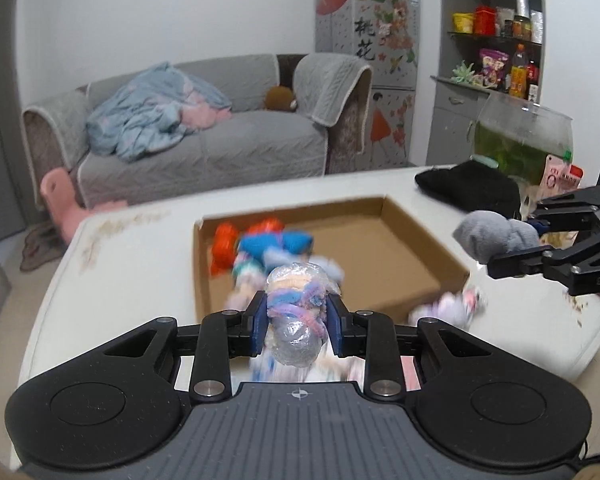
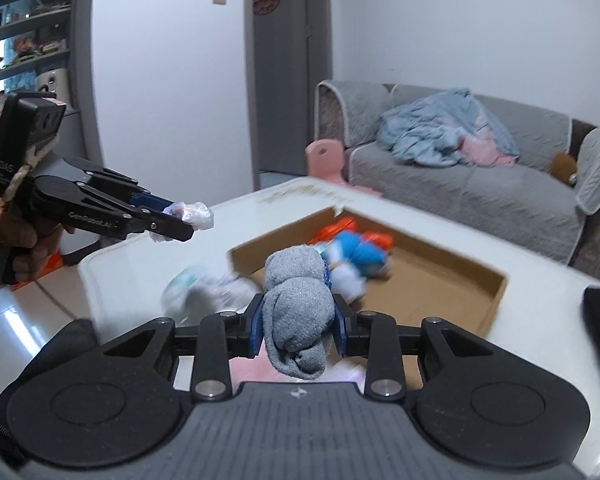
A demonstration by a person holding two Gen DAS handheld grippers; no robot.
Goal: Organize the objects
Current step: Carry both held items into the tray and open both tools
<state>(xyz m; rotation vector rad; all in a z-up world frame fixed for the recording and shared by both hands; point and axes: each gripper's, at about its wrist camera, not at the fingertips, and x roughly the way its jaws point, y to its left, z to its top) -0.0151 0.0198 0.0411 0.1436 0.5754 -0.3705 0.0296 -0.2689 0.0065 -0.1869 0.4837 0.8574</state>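
Left wrist view: left gripper (image 1: 296, 320) clamped on a plastic-wrapped bundle of pastel yarn-like fabric (image 1: 296, 312), blue pads pressed to both sides, held above the white surface (image 1: 140, 248) near the front edge of a shallow cardboard box (image 1: 416, 248). Box sits open on the surface; inside, at its left end, an orange bundle (image 1: 225, 246) and a blue bundle (image 1: 274, 246) lie touching, with paler bundles just in front, blurred. Another pale wrapped bundle (image 1: 452, 308) lies on the surface outside the box's front right corner. Right gripper (image 1: 516, 240) enters from the right, closed on a rolled grey sock (image 1: 496, 236). Behind it a black cloth (image 1: 468, 188) and a glass fishbowl (image 1: 520, 140) of greenish water. Right wrist view: right gripper (image 2: 298, 320) clamped on the grey sock (image 2: 298, 312), held over the box's near edge (image 2: 496, 296). Blue bundle (image 2: 360, 254) and orange bundle (image 2: 340, 228) show inside the box at its far side. A blurred pale bundle (image 2: 204, 288) lies on the surface left of the box. Left gripper (image 2: 188, 220), in a hand (image 2: 12, 232), grips its wrapped bundle (image 2: 196, 214) clear of the surface.
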